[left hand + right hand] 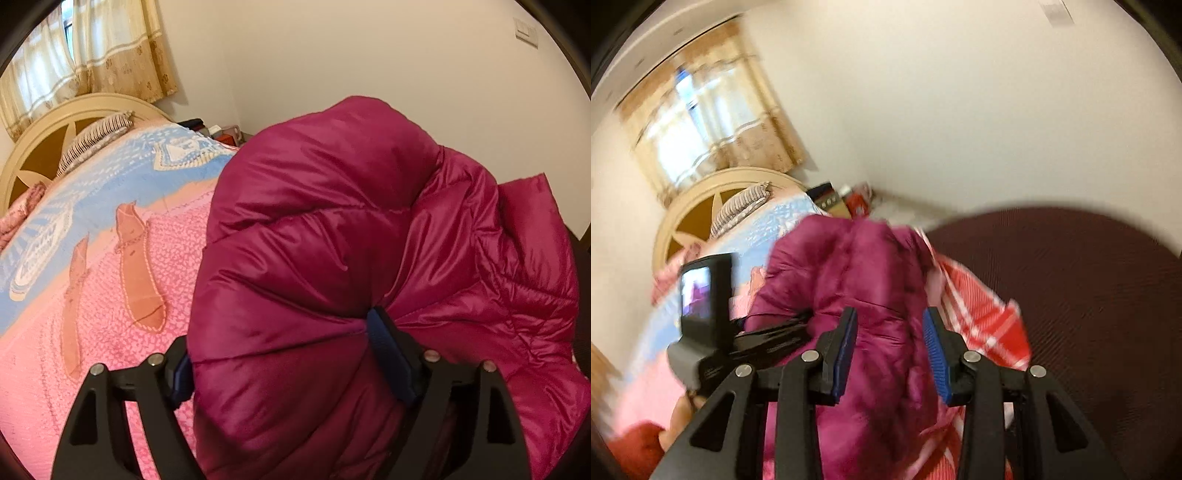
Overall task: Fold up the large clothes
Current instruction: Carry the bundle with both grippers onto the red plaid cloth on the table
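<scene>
1. A magenta puffer jacket (332,236) lies heaped on the bed, over the pink side of a bedspread (110,295) printed in pink and light blue with orange fish-like shapes. Its shell is glossy and slick, quilted into fat horizontal tubes that bulge and crease where the garment is bunched.
2. In the left wrist view the left gripper (295,354) points down at the bed with its black fingers spread wide. A thick fold of the jacket fills the gap between them. The right blue pad touches the fabric where the seams pucker together; the left pad sits at the fold's edge, mostly hidden, so a firm clamp cannot be confirmed.
3. Farther left in that view stand a cream arched headboard (40,147) with a brown star cut-out, a striped pillow (92,140) and patterned beige curtains (122,55).
4. The right wrist view is blurred. The right gripper (890,343) tilts down over the jacket (857,273), its ribbed blue pads parted moderately, with magenta fabric showing between them; no pad visibly presses on it.
5. To its left is the left gripper's body with a small lit screen (696,291).
6. To the right lie a red-and-white checked cloth (982,325) and a dark maroon ribbed surface (1089,295).
</scene>
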Available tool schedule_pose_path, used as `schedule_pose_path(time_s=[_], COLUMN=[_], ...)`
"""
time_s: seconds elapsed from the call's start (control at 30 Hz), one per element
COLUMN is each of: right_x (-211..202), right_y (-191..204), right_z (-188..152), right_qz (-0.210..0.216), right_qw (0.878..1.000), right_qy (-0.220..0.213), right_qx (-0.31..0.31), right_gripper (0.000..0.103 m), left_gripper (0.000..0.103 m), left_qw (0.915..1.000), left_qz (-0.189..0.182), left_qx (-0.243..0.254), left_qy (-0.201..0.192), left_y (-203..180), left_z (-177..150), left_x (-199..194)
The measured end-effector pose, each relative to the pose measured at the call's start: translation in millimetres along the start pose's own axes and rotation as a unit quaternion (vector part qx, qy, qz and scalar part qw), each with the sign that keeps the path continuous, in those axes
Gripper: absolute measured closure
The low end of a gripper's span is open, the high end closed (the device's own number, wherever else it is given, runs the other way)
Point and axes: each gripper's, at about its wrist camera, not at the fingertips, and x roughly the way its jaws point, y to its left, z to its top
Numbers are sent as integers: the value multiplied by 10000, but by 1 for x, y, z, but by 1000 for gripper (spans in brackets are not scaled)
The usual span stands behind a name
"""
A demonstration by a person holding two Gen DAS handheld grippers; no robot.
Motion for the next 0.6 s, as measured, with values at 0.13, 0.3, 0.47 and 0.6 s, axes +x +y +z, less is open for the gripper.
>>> schedule_pose_path(time_s=[0.13,0.3,0.47,0.6], right_x=[5,42,64,71], right_y=[28,33,19,13], right_z=[-4,-34,-43,-47], right_qz=[86,-112,-114,-89], right_qw=[9991,9963,9948,9938], right_qy=[216,769,1010,1105], right_qx=[-354,-361,-49,108], right_gripper=[69,70,70,70], left_gripper=[16,16,16,16], left_qw=[9998,9999,9998,9998], left_qz=[131,-100,-62,-139], left_qx=[133,28,161,111], left_qy=[-19,-9,-89,-79], left_y=[-5,6,7,10], left_z=[-1,-7,-11,-21], left_x=[-5,-18,-35,-49])
